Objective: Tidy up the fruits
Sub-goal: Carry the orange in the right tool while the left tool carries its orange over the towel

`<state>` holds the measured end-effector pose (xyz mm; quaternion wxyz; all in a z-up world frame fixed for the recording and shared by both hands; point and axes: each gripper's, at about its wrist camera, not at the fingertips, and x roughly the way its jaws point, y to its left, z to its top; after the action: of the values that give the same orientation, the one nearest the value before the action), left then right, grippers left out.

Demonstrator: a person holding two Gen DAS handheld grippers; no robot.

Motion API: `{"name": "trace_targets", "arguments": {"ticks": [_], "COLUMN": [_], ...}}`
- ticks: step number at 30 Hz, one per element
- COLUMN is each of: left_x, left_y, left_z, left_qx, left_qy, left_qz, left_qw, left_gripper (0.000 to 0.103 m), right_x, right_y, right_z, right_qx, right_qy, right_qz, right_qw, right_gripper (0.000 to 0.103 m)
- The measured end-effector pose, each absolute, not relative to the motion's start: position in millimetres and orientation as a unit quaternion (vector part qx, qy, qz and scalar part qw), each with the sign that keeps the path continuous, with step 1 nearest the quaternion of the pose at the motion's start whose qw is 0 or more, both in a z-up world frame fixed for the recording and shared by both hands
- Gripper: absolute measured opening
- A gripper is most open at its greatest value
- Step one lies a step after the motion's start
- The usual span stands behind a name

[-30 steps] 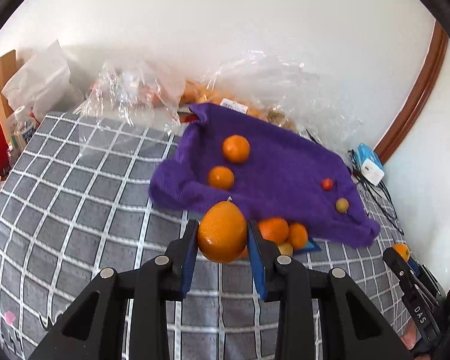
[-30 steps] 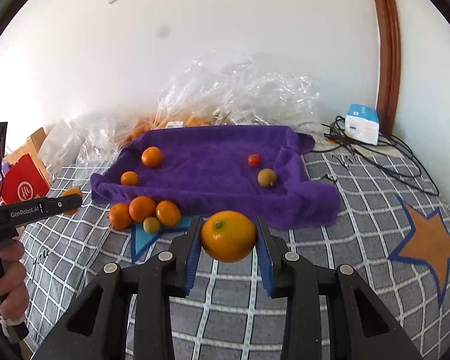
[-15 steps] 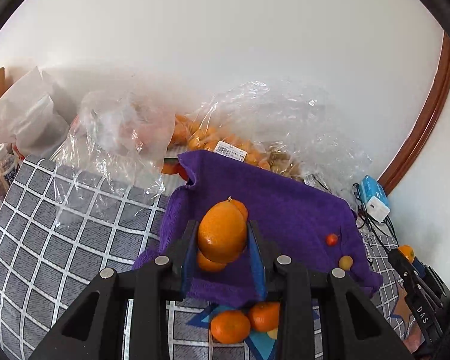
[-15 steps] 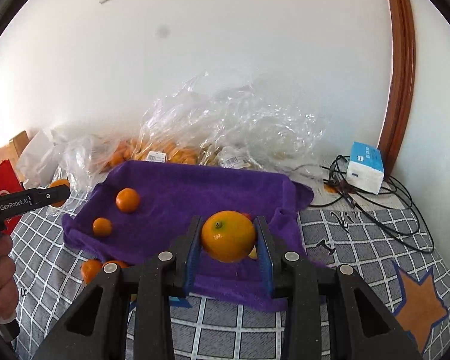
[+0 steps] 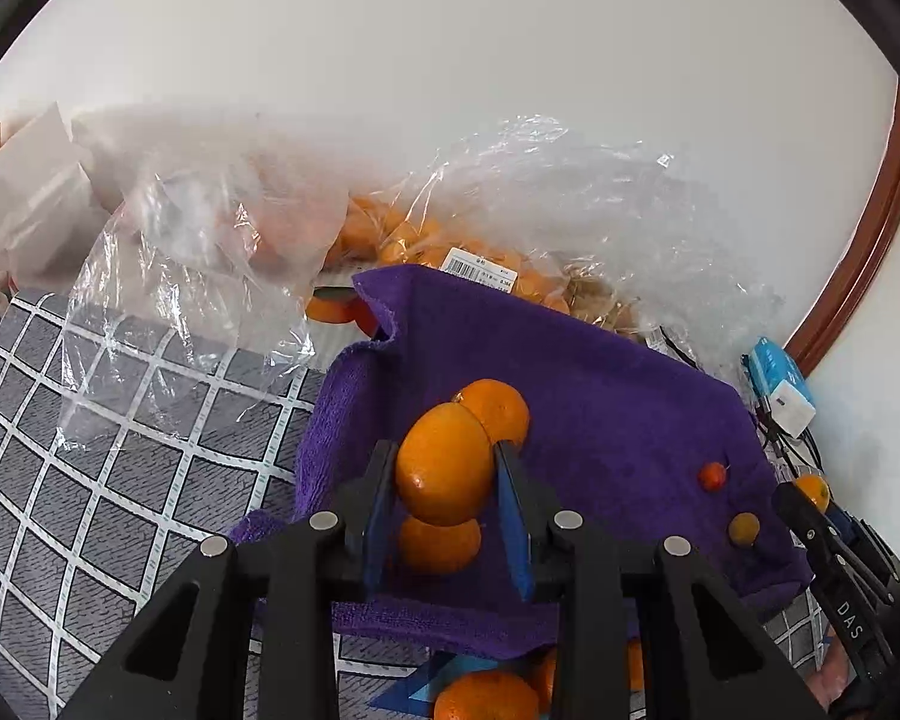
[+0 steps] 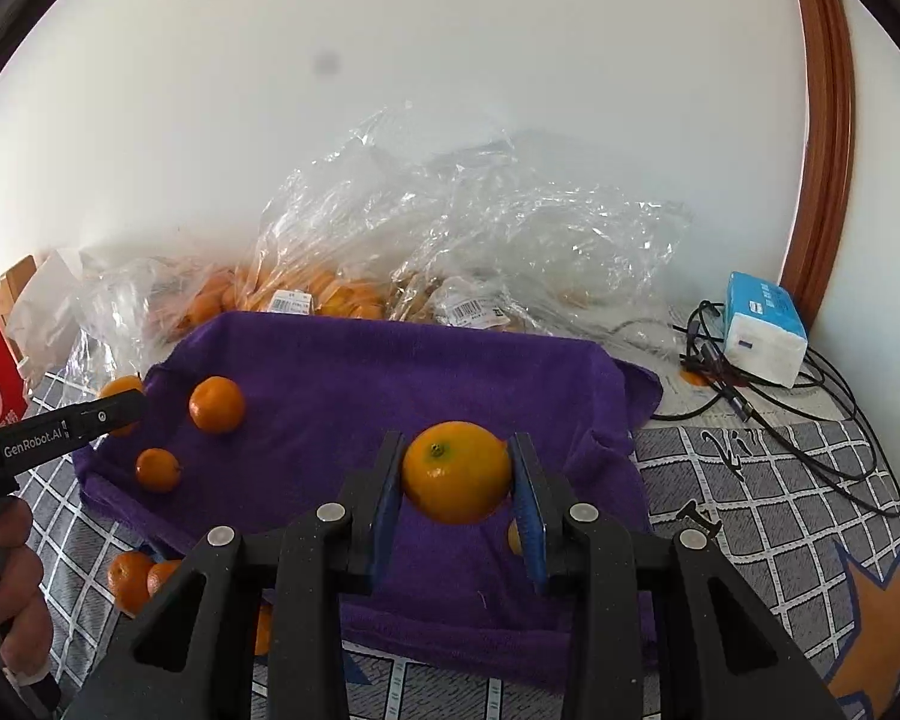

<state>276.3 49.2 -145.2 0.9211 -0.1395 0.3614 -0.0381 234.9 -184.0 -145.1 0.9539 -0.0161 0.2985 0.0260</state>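
Left gripper (image 5: pixel 444 474) clamps an orange (image 5: pixel 444 462) between its blue pads, above the purple towel (image 5: pixel 600 396) near two loose mandarins (image 5: pixel 495 405). Right gripper (image 6: pixel 457 483) likewise pinches a second orange (image 6: pixel 457 471) over the towel's near middle. Clear fruit bags (image 6: pixel 450 240) lie behind, against the wall.

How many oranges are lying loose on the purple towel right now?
2: larger orange near the purple towel's far-left corner, smaller orange nearer its left edge. Others may hide behind the held fruit.
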Motion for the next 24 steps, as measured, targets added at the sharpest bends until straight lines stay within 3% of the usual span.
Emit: {"name": "trace_targets", "arguments": {"ticks": [24], "left_x": [281], "left_y": [38], "left_z": [-164], "left_qx": [-0.133], "left_qy": [0.369], "left_qz": [-0.069], "left_qw": [0.917], "left_gripper": [0.030], "right_x": [246], "right_y": [-185], "right_z": [-178], "right_qx": [-0.042], "right_qy": [0.346], "right_qz": [0.017], "right_qw": [0.937], "right_gripper": [0.034]}}
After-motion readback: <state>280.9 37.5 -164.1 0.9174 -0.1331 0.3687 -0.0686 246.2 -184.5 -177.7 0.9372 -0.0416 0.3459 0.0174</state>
